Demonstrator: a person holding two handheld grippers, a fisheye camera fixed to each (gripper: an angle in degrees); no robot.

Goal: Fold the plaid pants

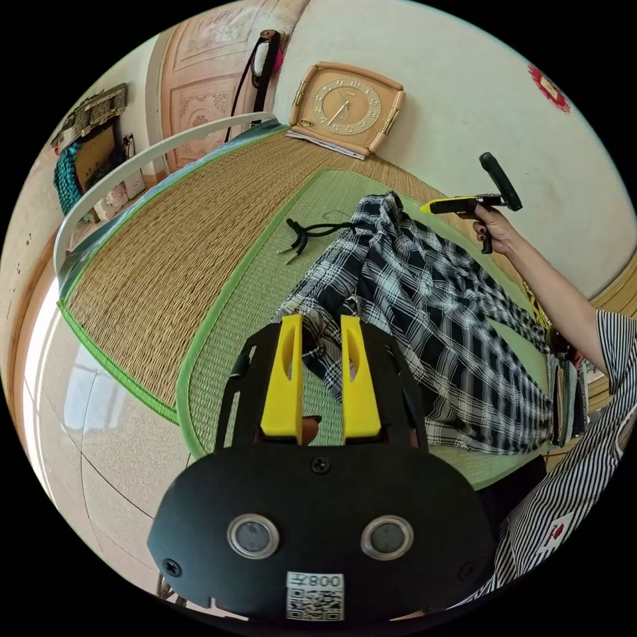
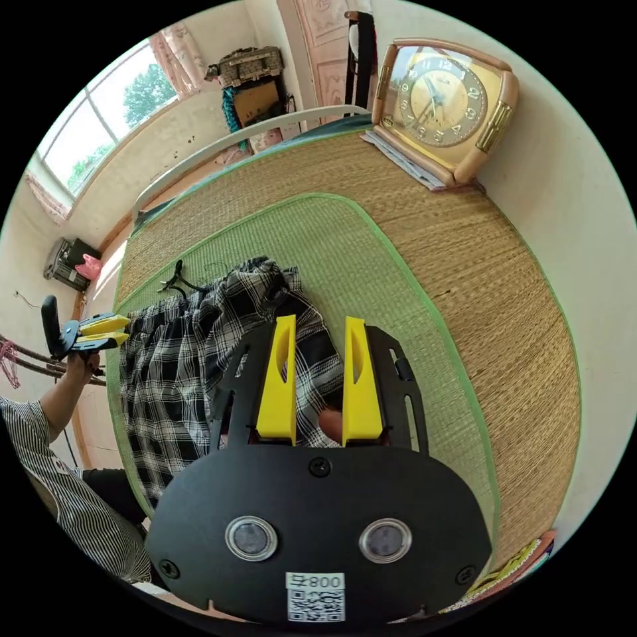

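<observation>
Both mine empty: left gripper [image 1: 322, 328] and right gripper [image 2: 320, 332] jaws parted, above plaid pants [image 1: 424, 318]. I'd pinch hem beyond fingertips squarely.

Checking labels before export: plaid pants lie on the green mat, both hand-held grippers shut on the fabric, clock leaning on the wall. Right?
Not quite. The grippers are not shut on the fabric: the left hand-held gripper and right hand-held gripper both have their jaws apart, gripping nothing. Each gripper's own view shows this. The plaid pants do lie on the green mat, and the clock leans on the wall.
</observation>
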